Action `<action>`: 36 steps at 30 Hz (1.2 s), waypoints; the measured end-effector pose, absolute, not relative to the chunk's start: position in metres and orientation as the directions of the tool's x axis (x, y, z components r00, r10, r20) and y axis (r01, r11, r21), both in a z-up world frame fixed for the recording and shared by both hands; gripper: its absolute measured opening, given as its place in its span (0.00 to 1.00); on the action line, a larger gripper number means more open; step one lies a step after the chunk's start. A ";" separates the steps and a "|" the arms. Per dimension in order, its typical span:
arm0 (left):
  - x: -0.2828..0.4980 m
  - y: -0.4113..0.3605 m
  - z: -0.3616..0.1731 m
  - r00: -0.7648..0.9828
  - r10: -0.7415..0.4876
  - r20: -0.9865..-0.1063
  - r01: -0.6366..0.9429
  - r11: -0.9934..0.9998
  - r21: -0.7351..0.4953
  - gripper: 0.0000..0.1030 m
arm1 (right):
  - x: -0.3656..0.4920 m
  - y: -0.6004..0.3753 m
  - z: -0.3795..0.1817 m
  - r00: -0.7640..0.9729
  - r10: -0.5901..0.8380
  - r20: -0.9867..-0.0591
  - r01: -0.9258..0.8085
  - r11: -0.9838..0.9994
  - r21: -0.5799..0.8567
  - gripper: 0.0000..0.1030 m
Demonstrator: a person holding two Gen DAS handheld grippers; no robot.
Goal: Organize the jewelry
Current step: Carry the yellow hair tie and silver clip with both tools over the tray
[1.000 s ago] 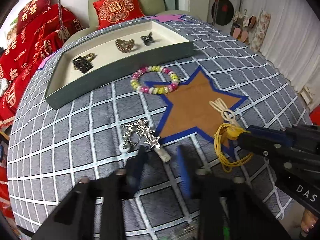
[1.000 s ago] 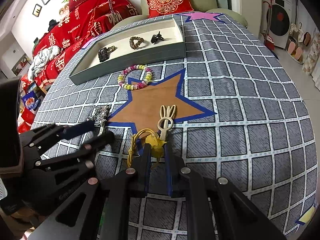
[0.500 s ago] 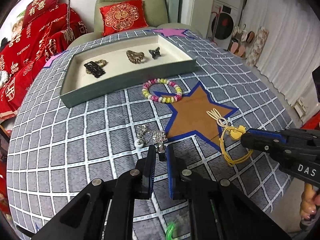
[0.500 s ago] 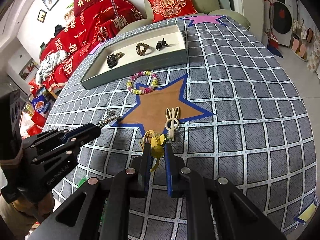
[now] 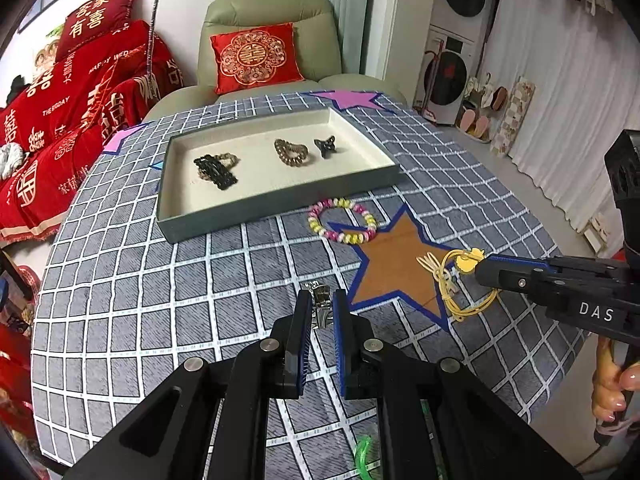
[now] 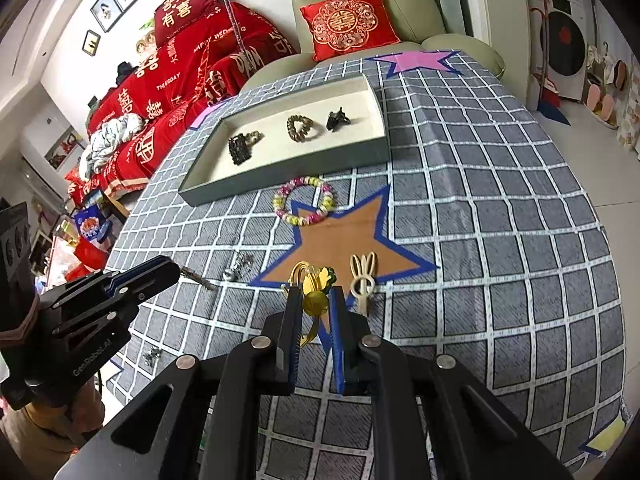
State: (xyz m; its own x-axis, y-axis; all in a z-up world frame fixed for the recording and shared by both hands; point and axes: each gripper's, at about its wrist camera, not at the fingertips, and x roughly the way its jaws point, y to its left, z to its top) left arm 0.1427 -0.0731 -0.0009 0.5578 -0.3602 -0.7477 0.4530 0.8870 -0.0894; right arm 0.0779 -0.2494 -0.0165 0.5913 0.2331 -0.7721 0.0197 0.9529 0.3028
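While pinched in the near-closed claw of the left gripper [image 5: 321, 306], seen just off the lower left point of the brown star [image 5: 394, 256]: a silver hair ornament [image 5: 321, 304], its beaded end trailing toward the grey checked cloth [image 5: 160, 300], contact with the cloth impossible to tell.

At the star's lower edge, the right gripper [image 6: 316, 304], claw likewise narrow, clamped on a yellow charm [image 6: 315, 302], with the yellow cord loop [image 5: 466, 313] drooping below. Gripped around that tool's handle, a person's fingers [image 5: 630, 380].

Just right of the charm, flat across the star's lower border: a cream rabbit-ear clip [image 6: 363, 284]. Draped over the star's upper left point, a beaded bracelet [image 5: 342, 220] in pink, yellow and white.

Beyond the star, past the bracelet: a shallow grey tray [image 5: 280, 208] with cream lining, holding, left to right and all apart, a black hair claw [image 5: 216, 170] on a tan tie, a bronze coil hair tie [image 5: 291, 153] and a small dark clip [image 5: 325, 146].

Well left of the star, near the cloth's edge, small silver bits [image 6: 152, 356], too small to identify. Farther beyond the star, behind the tray, a green armchair [image 5: 272, 12] with a red embroidered cushion [image 5: 256, 56].
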 end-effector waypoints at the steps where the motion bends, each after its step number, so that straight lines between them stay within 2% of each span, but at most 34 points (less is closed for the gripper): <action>1: 0.144 -0.072 0.001 0.560 -0.363 -0.745 0.451 0.888 -0.093 0.18 | 0.080 -0.249 -0.015 0.593 0.237 -0.770 0.017 0.952 0.306 0.14; 15: 0.175 -0.063 0.028 0.605 -0.368 -0.706 0.431 0.897 -0.099 0.18 | 0.115 -0.245 0.013 0.628 0.250 -0.737 -0.011 0.950 0.312 0.14; 25: 0.235 -0.064 0.040 0.634 -0.362 -0.684 0.414 0.905 -0.095 0.18 | 0.186 -0.248 0.031 0.642 0.271 -0.718 -0.030 0.944 0.329 0.14; 36: 0.319 -0.082 0.012 0.617 -0.316 -0.721 0.379 0.922 -0.080 0.18 | 0.279 -0.256 0.000 0.604 0.253 -0.756 0.001 0.948 0.318 0.14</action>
State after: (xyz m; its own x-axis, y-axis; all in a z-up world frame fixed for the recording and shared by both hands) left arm 0.3193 -0.0819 0.0119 0.6171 -0.3163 -0.7205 0.3794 0.9218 -0.0796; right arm 0.2789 -0.2562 -0.0002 0.6039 0.2531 -0.7558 0.0007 0.9481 0.3181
